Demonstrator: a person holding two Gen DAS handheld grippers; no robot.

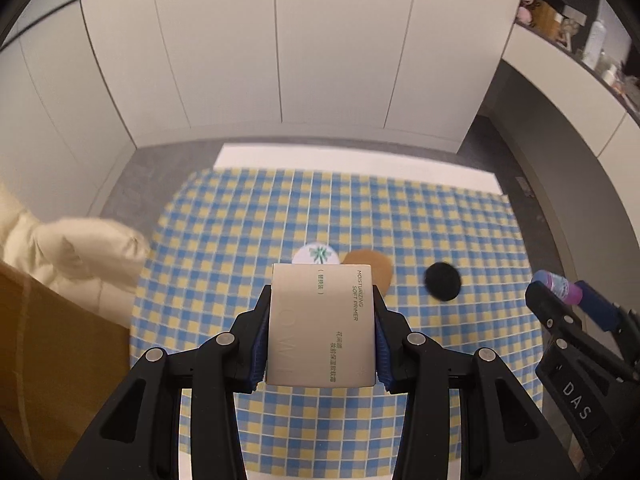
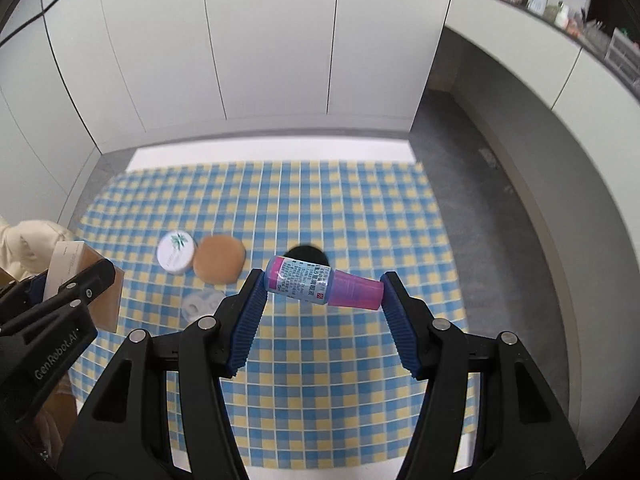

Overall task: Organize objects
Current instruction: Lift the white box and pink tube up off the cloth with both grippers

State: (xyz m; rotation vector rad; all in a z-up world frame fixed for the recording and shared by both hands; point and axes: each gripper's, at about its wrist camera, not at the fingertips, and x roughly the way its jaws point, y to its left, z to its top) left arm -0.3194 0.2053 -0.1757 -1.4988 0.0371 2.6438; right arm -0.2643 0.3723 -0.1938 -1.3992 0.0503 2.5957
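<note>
My left gripper (image 1: 322,322) is shut on a silver primer box (image 1: 322,322), held above the blue and yellow checked cloth (image 1: 460,352). My right gripper (image 2: 323,286) is shut on a small purple bottle (image 2: 323,286), clamped end to end and lying crosswise above the cloth. Below on the cloth lie a white round jar with a green leaf lid (image 2: 177,251), a tan round puff (image 2: 220,259), a black round pad (image 2: 306,252) and a clear plastic piece (image 2: 201,303). The right gripper with the purple bottle (image 1: 558,287) shows at the right edge of the left wrist view.
A cardboard box (image 1: 48,360) stands at the left with a cream padded cloth (image 1: 76,256) on it. White cabinet doors (image 2: 280,40) rise behind the table. A curved white counter (image 2: 560,92) with bottles runs along the right. Grey floor surrounds the table.
</note>
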